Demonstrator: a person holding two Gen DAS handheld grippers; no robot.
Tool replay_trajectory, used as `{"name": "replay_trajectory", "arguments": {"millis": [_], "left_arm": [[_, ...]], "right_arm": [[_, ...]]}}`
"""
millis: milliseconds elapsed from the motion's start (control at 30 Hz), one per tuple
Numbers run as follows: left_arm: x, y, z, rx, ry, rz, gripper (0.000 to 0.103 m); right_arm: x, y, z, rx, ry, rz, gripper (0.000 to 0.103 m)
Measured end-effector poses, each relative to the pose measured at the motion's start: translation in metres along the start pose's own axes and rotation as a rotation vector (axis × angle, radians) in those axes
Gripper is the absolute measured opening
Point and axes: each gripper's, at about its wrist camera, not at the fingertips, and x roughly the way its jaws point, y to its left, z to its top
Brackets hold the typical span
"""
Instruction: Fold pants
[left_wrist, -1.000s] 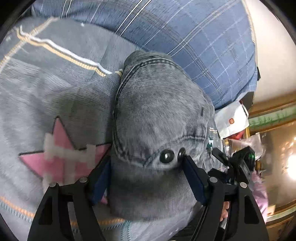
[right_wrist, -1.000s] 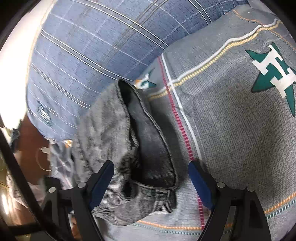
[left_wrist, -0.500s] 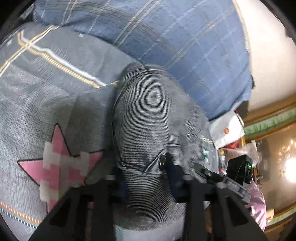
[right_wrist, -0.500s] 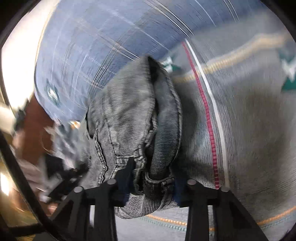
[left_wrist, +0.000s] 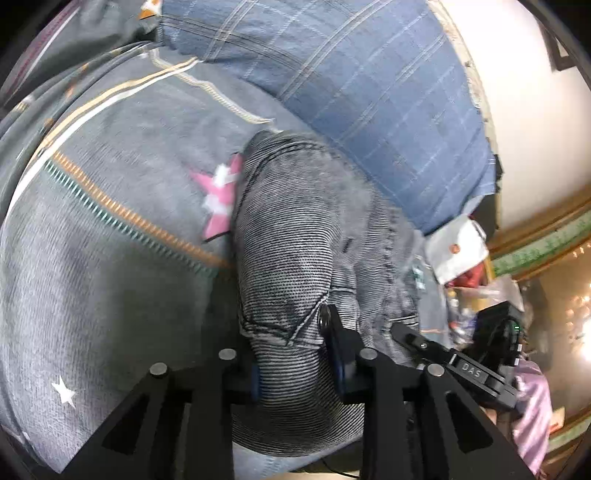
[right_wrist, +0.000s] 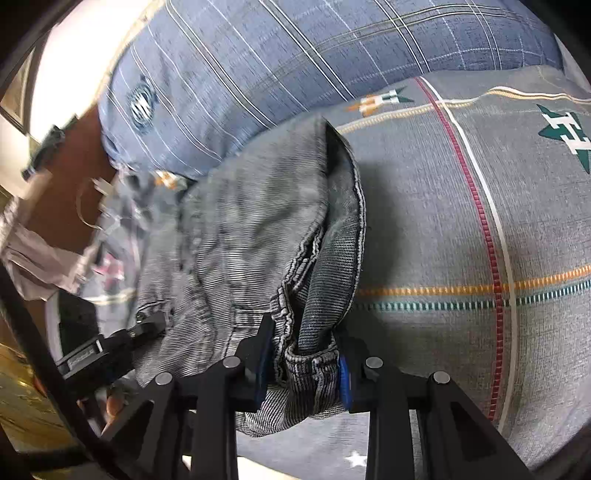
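On bedspread, pants bunched, legs hidden

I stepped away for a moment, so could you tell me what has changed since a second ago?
Both grippers, left and right, closed from open onto the grey jeans and lifted them off the grey bedspread. The blue plaid pillow stayed put.

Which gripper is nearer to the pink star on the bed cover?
Left. The left gripper, clamped on the jeans, has the pink star just ahead; the right gripper grips their other side.
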Motion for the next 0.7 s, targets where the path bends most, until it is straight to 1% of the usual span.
{"name": "replay_trajectory", "arguments": {"millis": [133, 200, 300, 333, 400, 500, 600, 700], "left_arm": [[-0.003, -0.016, 0.003, 0.09, -0.061, 0.022, 0.029], [-0.002, -0.018, 0.0, 0.105, -0.069, 0.035, 0.028], [-0.007, -0.014, -0.001, 0.09, -0.081, 0.005, 0.026], [-0.01, -0.016, 0.0, 0.093, -0.096, -0.001, 0.025], [-0.02, -0.025, 0.001, 0.122, -0.132, 0.013, 0.024], [-0.035, -0.038, 0.005, 0.156, -0.168, -0.004, 0.024], [-0.047, -0.045, 0.012, 0.192, -0.193, 0.003, 0.024], [-0.037, -0.04, 0.026, 0.201, -0.202, 0.033, 0.024]], "right_arm": [[0.001, 0.002, -0.001, -0.017, -0.027, 0.011, 0.031], [-0.002, 0.001, -0.003, -0.025, -0.038, 0.006, 0.03], [-0.003, 0.009, -0.003, -0.043, -0.06, -0.003, 0.029], [-0.007, 0.016, -0.004, -0.069, -0.08, -0.002, 0.028], [-0.023, 0.019, -0.007, -0.11, -0.119, 0.002, 0.028], [-0.037, 0.033, -0.008, -0.153, -0.179, -0.002, 0.027], [-0.045, 0.037, 0.0, -0.152, -0.217, 0.032, 0.027], [-0.035, 0.039, 0.012, -0.14, -0.217, 0.028, 0.027]]}}
